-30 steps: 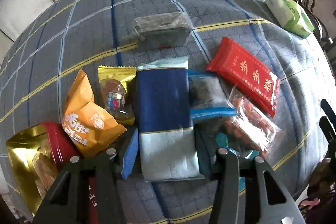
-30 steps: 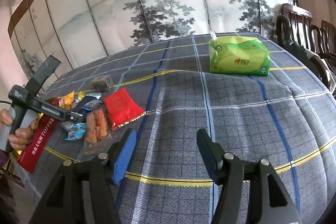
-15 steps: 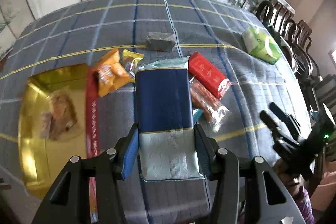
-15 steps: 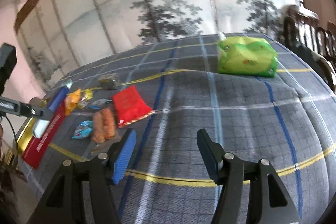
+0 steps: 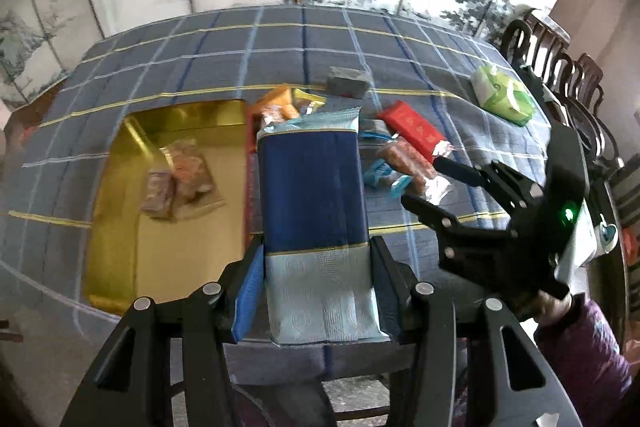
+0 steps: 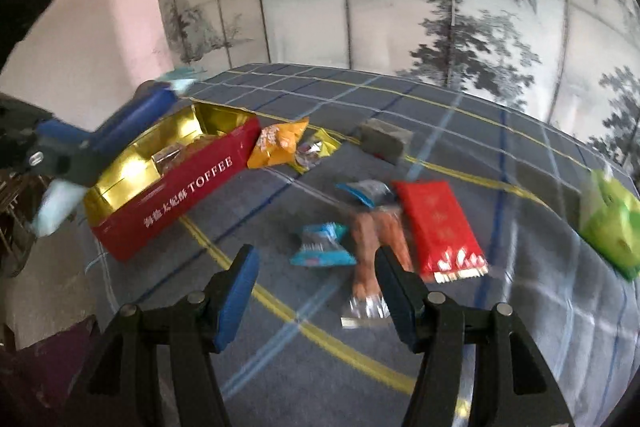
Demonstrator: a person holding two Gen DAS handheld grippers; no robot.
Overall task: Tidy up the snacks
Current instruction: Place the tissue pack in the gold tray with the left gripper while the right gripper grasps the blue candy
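Observation:
My left gripper (image 5: 318, 255) is shut on a long dark-blue and pale-blue snack pack (image 5: 312, 187) and holds it in the air above the table. The open red toffee tin (image 6: 188, 187) with its gold lining (image 5: 120, 163) lies to the left, with a few snacks inside. My right gripper (image 6: 316, 267) is open and empty. It hovers over a small blue packet (image 6: 320, 245) and a clear pack of orange snacks (image 6: 376, 239). A red pack (image 6: 438, 223) lies beside them. In the left wrist view, the right gripper (image 5: 424, 181) reaches in from the right.
An orange packet (image 6: 280, 143), a yellow packet (image 6: 320, 147) and a grey block (image 6: 384, 141) lie behind the heap. A green tissue pack (image 6: 612, 219) sits at the far right. Dark wooden chairs (image 5: 560, 67) stand by the checked tablecloth (image 5: 280, 47), with a painted screen behind.
My left gripper has lifted the blue pack off the table and drawn back, so the gold tin shows fully. The right gripper has swung left over the loose snacks.

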